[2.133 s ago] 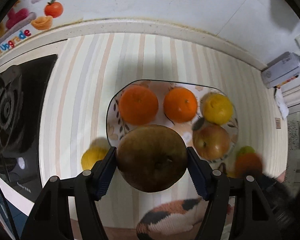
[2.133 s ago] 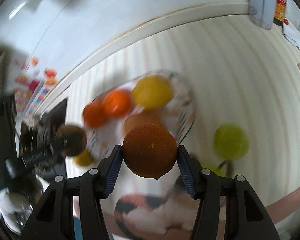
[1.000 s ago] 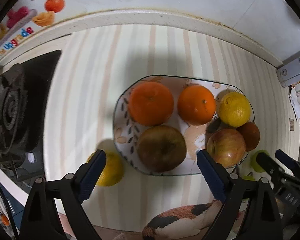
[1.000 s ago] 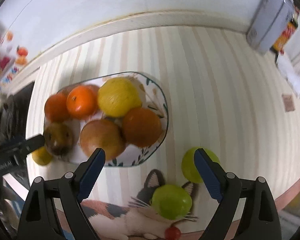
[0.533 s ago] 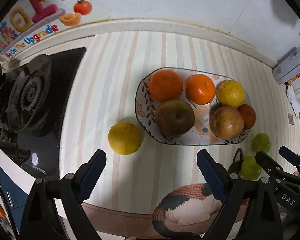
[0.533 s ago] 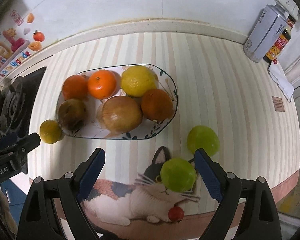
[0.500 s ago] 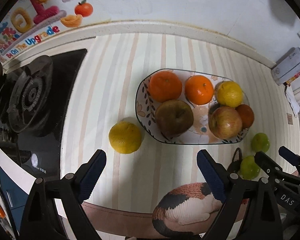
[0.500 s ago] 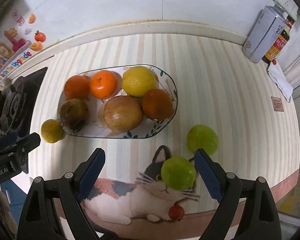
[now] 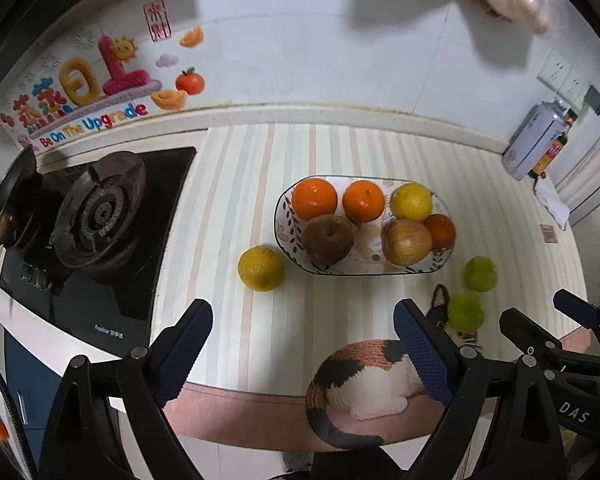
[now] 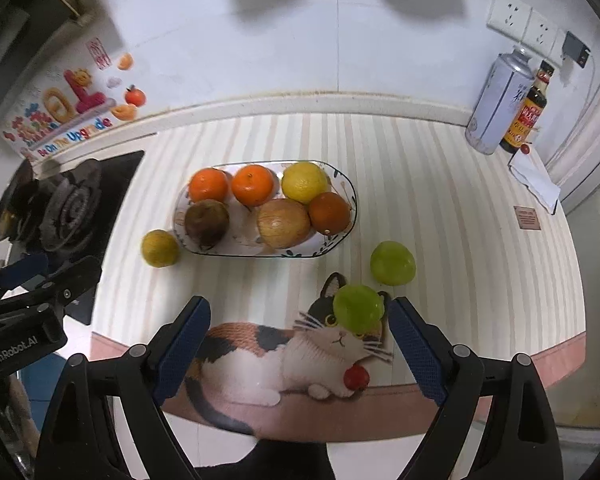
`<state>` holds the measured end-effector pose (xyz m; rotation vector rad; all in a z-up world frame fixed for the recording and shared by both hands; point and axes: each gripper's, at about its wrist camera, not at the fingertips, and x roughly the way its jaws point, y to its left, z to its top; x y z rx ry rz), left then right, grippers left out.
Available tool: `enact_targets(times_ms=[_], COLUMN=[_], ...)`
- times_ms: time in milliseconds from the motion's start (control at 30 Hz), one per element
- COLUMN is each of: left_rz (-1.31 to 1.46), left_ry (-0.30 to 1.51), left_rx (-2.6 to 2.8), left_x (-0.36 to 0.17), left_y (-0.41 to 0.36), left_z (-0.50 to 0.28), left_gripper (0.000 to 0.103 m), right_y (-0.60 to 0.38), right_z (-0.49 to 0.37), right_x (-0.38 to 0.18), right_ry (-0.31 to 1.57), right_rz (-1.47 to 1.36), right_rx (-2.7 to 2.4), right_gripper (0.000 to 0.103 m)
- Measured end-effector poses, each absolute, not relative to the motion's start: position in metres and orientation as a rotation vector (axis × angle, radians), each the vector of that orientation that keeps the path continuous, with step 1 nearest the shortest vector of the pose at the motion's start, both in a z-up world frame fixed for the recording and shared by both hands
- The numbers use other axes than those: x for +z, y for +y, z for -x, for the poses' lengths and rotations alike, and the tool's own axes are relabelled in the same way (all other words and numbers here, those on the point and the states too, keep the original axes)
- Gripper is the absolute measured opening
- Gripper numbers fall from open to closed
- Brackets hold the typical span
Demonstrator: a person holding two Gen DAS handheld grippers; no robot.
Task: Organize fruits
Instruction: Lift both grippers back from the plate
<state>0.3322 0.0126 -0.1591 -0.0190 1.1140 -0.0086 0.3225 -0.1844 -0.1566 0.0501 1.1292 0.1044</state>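
your striped counter (image 9: 228, 216) holds the oval plate (image 9: 281, 216) at 12 o'clock from the left gripper (image 9: 302, 344), with six fruits in it: two oranges, a lemon, two apples and a dark orange one. the yellow citrus (image 9: 261, 268) sits just off the plate's 8 o'clock rim. two limes (image 10: 392, 262) lie near its 4 o'clock end. your left gripper and right gripper (image 10: 298, 346) both gape wide, holding nothing.

oranges (image 10: 253, 184): 3 | apples (image 10: 284, 223): 2 | yellow citrus (image 10: 304, 182): 2 | green fruits (image 10: 392, 262): 2 | plate (image 10: 340, 184): 1
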Motion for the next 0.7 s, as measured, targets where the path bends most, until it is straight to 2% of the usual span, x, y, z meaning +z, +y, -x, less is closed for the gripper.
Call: enact_targets(times_ms=[367, 700], left_rz=[0.024, 0.011], left_ry=[1.039, 1.008], left_rx=[-0.024, -0.023], left_x=[-0.118, -0.104], left_y=[0.01, 0.01], left_z=[-0.282, -0.262], left_gripper=[0.093, 0.093], right_y=[-0.183, -0.185], right_z=[-0.27, -0.254], right_x=[-0.116, -0.107], right_ry=[1.058, 1.044], right_rz=[-0.086, -0.118], right_rx=[0.138, 0.139], right_gripper=[0.093, 0.093])
